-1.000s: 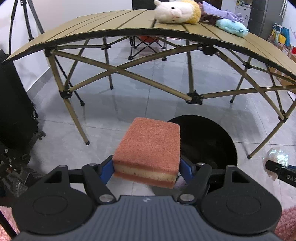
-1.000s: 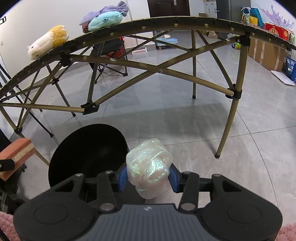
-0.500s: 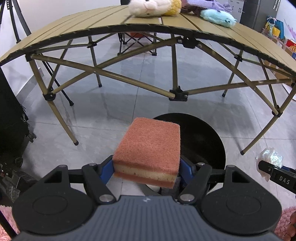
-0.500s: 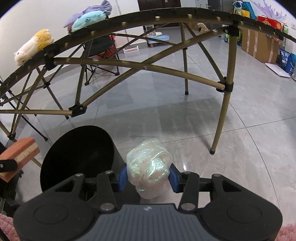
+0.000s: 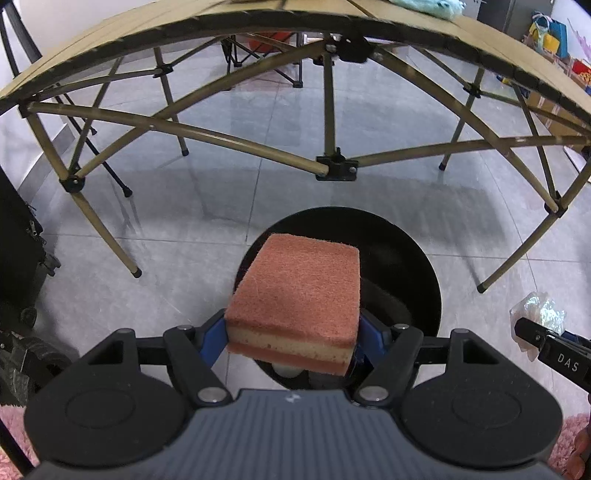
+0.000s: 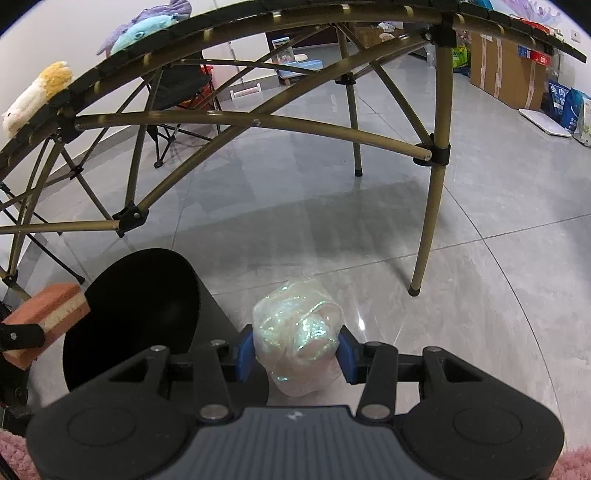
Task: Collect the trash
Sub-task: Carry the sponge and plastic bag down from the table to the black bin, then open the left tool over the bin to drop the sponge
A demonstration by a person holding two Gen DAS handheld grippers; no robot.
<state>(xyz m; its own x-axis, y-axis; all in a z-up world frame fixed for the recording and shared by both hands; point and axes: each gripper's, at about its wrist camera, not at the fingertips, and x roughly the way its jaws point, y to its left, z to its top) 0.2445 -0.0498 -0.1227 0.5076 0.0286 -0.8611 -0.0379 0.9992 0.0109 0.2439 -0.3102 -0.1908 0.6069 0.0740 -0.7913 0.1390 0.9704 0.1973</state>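
Observation:
My left gripper (image 5: 291, 332) is shut on an orange-and-yellow sponge (image 5: 297, 295) and holds it over the near left rim of a round black trash bin (image 5: 402, 258) on the floor. My right gripper (image 6: 295, 350) is shut on a crumpled iridescent plastic wad (image 6: 297, 332), held just right of the same bin (image 6: 129, 314). The sponge also shows at the left edge of the right wrist view (image 6: 44, 314), and the wad at the right edge of the left wrist view (image 5: 537, 312).
A folding camp table (image 5: 258, 22) with tan crossed legs (image 5: 334, 168) stands over the grey tiled floor beyond the bin. Plush toys (image 6: 33, 99) lie on its top. A black case (image 5: 18, 251) stands at left. Cardboard boxes (image 6: 506, 70) line the far right.
Both grippers have dropped lower and moved forward toward the bin, so the table top has risen in view. The sponge now overlaps the bin's opening. Both grips are unchanged.

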